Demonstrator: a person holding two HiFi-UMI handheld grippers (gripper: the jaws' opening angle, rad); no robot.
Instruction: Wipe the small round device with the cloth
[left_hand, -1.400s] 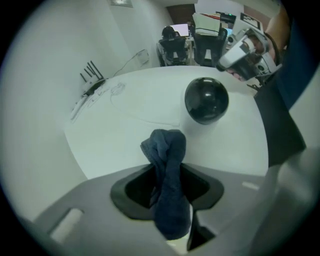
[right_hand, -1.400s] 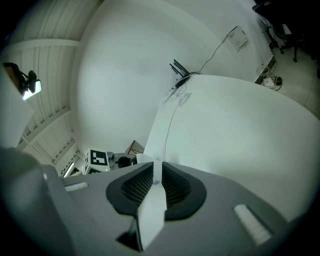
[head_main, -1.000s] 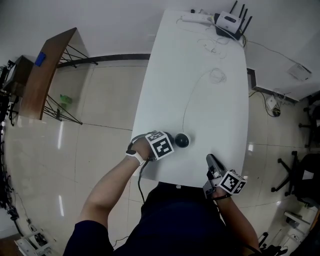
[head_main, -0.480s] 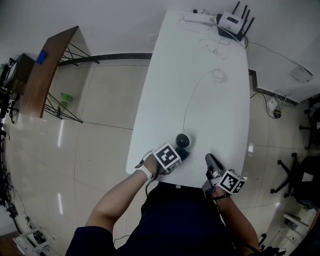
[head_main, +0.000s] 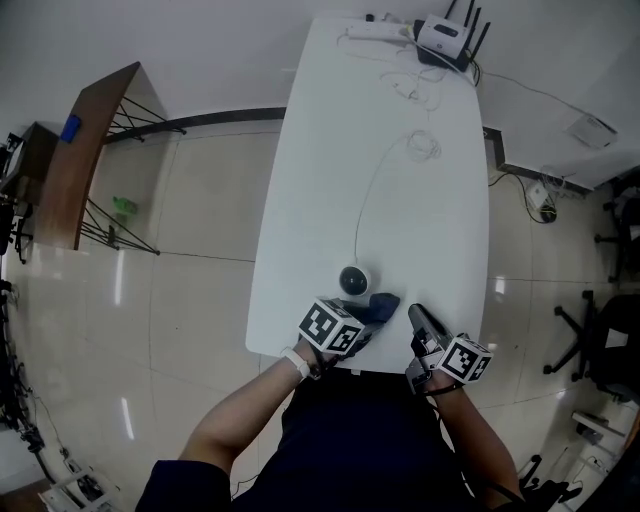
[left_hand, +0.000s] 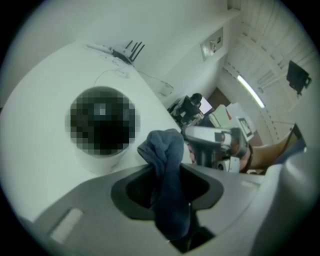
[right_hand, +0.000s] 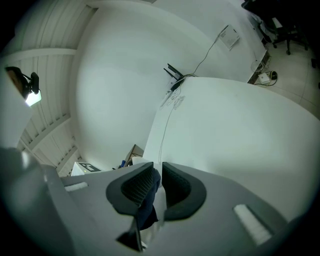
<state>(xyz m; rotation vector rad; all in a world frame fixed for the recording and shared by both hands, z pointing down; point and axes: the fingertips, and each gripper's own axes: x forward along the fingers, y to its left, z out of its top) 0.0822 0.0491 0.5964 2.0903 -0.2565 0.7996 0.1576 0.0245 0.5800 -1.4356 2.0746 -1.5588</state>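
At lower centre, left gripper (head_main: 368, 316), clamped on cloth (head_main: 383, 302), has swung round device (head_main: 353, 279) from left to lower right; wiping seems underway.

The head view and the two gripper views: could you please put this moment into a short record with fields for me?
Device: small round device, dark dome on a white base, on the white table near its front edge
Cloth: dark blue cloth, bunched, close beside the device; contact cannot be told
Left gripper: left gripper shut on the cloth
Right gripper: right gripper at the table's front edge, jaws nearly together; a dark sliver shows in the gap, unidentifiable
Far end: router
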